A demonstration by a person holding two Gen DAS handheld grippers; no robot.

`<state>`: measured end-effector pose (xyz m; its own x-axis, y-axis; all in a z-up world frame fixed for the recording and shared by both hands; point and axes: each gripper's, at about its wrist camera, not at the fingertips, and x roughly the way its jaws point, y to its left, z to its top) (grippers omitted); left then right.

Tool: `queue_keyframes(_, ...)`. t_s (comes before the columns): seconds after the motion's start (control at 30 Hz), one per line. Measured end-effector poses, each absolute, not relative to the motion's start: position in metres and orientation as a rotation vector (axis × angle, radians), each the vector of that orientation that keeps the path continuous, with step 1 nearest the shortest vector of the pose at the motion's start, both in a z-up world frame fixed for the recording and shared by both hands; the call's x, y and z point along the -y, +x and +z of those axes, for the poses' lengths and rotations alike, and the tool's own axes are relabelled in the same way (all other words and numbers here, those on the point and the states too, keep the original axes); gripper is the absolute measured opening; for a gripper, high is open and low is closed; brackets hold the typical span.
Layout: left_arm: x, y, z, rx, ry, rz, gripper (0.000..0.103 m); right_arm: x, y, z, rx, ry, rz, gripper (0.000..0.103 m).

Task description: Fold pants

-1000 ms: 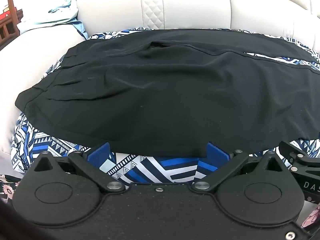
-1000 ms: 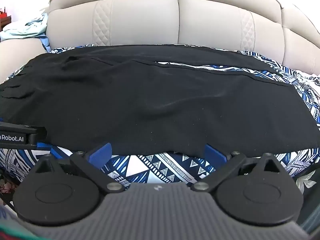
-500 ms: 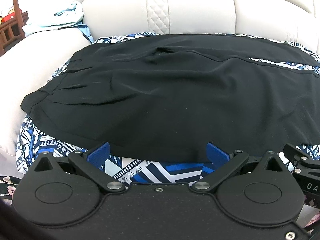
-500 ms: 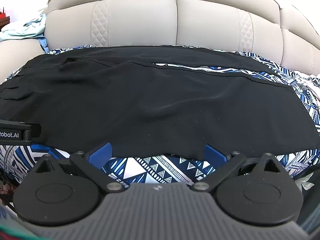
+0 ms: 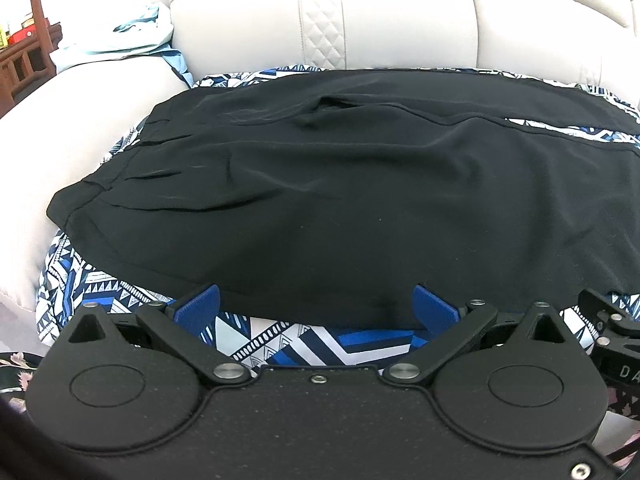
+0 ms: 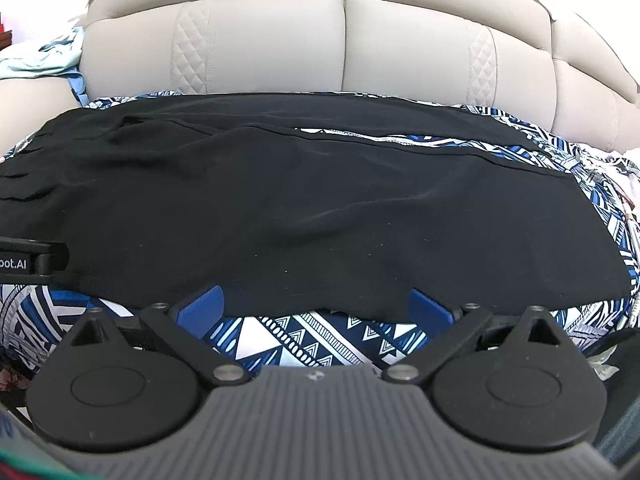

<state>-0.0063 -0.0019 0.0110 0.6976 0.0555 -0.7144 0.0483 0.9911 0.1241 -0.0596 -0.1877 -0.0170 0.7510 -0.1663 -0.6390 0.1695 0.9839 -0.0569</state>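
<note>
You have plain black fabric pants (image 5: 340,200) over a blue, navy and white geometric-print cloth (image 5: 320,340); cream quilted leather sofa back (image 6: 344,40) at twelve o'clock; pale blue crumpled garment (image 5: 116,44) at ten; blue gripper fingertips (image 6: 200,308).

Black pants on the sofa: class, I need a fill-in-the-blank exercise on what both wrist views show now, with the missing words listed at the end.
1. The black pants lie spread flat over a blue and white patterned ____.
2. Both the left tongs and the right tongs are ____, holding nothing.
3. Behind the pants rises the backrest of a cream ____.
4. The fingertip pads of the tongs are coloured ____.

Missing words: cloth; open; sofa; blue
</note>
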Motion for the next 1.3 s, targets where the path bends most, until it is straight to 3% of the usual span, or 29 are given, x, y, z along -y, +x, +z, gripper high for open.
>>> queue_keyframes(1.3, -0.003, 0.01, 0.017, -0.795, 0.11, 0.03, 0.103, 0.205, -0.063, -0.011, -0.652, 0.045, -0.238, 0.103)
